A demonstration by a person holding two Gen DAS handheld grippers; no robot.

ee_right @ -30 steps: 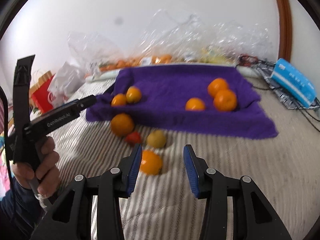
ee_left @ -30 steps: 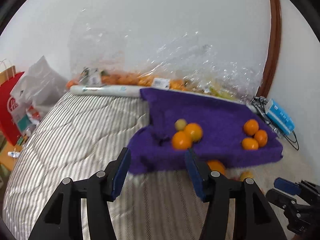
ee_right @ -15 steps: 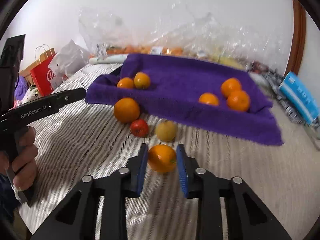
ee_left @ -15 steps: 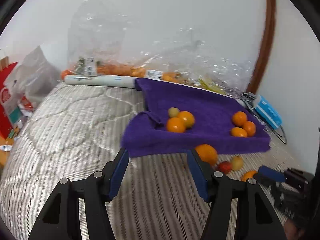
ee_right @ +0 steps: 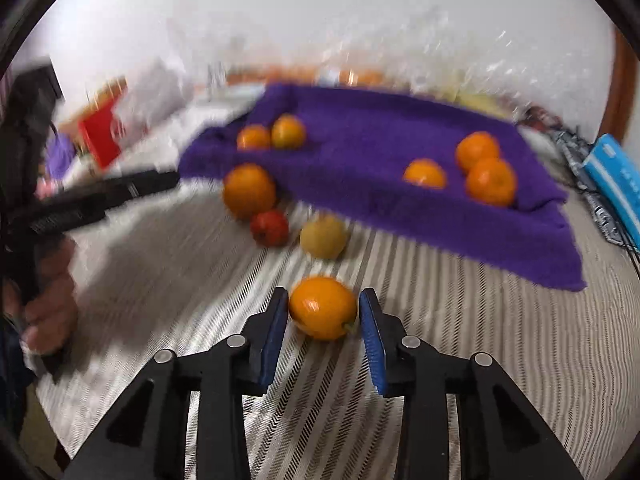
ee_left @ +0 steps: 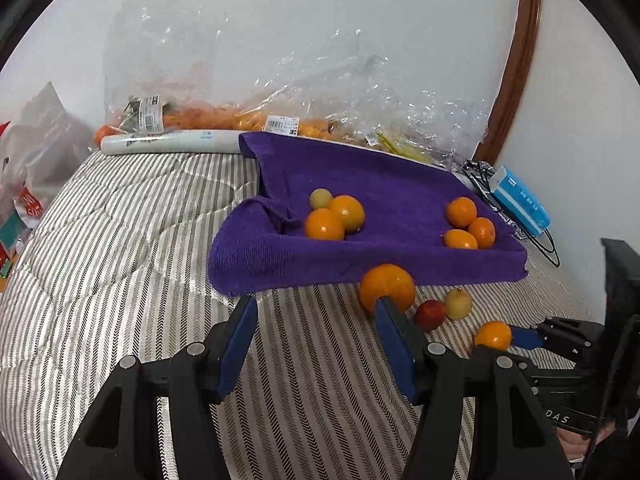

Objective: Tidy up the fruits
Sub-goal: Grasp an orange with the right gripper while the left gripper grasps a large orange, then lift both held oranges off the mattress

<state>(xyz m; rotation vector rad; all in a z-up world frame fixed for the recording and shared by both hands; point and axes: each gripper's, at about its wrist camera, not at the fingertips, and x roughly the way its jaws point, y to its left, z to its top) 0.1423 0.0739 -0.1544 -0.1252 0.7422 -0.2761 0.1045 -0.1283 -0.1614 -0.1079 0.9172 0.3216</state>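
Observation:
A purple towel (ee_left: 384,192) lies on the striped bed and holds several oranges and a small yellow fruit (ee_left: 321,198). In front of it lie a big orange (ee_left: 386,286), a red fruit (ee_left: 430,314) and a yellow fruit (ee_left: 458,303). My right gripper (ee_right: 324,308) is shut on a small orange (ee_right: 323,307) just above the bedcover; it also shows in the left wrist view (ee_left: 493,335). My left gripper (ee_left: 314,320) is open and empty, near the towel's front edge, its right finger in front of the big orange.
Clear plastic bags of fruit (ee_left: 280,120) and a white roll (ee_left: 168,141) lie against the back wall. A blue tissue pack (ee_left: 519,199) and cables sit at the right. Shopping bags (ee_left: 28,168) stand at the bed's left. A wooden frame (ee_left: 516,60) runs up the right.
My right gripper closed around the small orange and shifted with it; its view is now blurred. My left gripper drew back and lowered, so the loose fruits came into view.

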